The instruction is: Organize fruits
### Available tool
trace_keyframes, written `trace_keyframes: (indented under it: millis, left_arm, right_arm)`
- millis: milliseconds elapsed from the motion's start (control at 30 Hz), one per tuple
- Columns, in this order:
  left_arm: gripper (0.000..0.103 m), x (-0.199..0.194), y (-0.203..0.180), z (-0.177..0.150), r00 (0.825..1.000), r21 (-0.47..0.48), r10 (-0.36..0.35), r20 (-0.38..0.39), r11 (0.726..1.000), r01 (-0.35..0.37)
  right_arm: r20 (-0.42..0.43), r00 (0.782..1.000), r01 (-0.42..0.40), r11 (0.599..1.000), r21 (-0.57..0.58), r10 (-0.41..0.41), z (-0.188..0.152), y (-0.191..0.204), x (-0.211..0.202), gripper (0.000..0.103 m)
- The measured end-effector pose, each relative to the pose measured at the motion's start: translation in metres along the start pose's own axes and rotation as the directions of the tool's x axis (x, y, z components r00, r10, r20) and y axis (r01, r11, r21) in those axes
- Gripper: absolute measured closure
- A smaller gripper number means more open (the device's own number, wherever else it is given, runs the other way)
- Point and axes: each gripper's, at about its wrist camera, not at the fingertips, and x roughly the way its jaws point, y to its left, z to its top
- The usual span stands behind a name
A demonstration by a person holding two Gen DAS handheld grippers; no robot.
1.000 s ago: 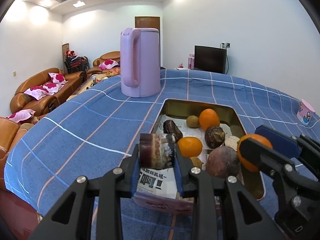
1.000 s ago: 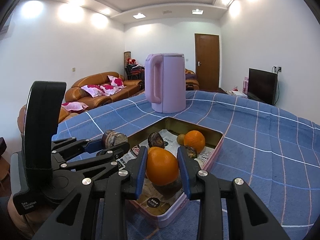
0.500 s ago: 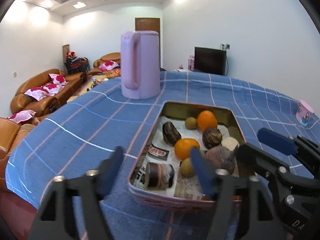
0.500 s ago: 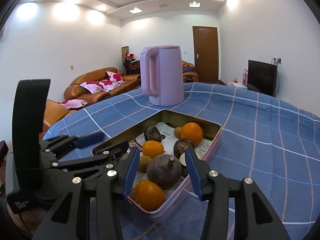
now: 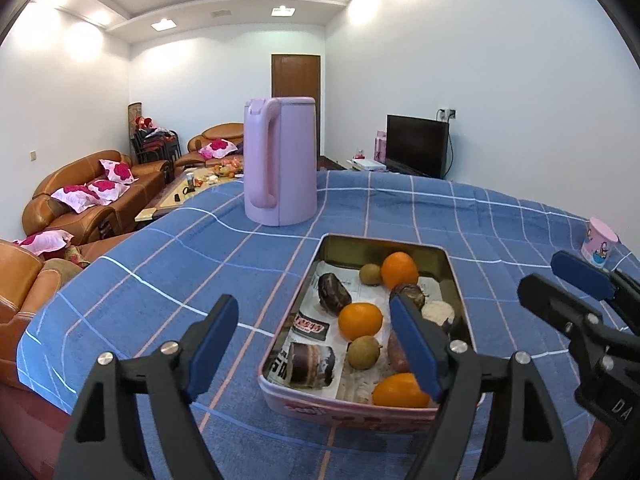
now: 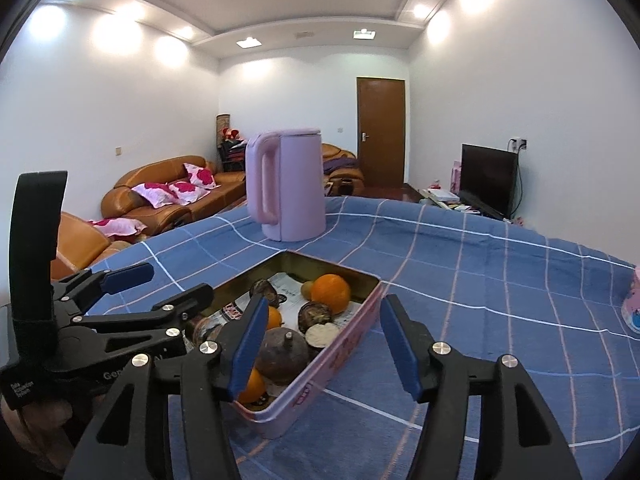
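- Left tool (image 5: 312, 346) and right tool (image 6: 320, 342) are both released, jaws just opening, nothing between them.
- Fruits lie in the tin (image 5: 344, 408), at 12 o'clock.
- Back both straight off, clearing the rim.

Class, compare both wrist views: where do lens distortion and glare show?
Left wrist view: dark fisheye corners, the blue checked tablecloth bulges, ceiling lights flare on white walls. Right wrist view: same bowing, the pink rectangular tin stays sharp.
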Motion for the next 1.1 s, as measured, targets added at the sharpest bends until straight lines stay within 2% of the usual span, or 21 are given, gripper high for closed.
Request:
trace_keyframes:
  millis: [967, 1100]
  left_arm:
    - [0.020, -0.013, -0.007, 0.004, 1.000, 0.017, 0.000, 0.026, 1.000, -0.001]
    - [0.007, -0.017, -0.006, 0.007, 0.999, 0.013, 0.006, 0.041, 1.000, -0.006]
  right_arm:
    - [0.032, 0.999, 0.033, 0.998, 0.048, -0.034, -0.001, -0.016, -0.020, 0.041]
    - [0.045, 0.998, 0.044, 0.998, 0.051, -0.046, 0.000, -0.019, -0.024, 0.041]
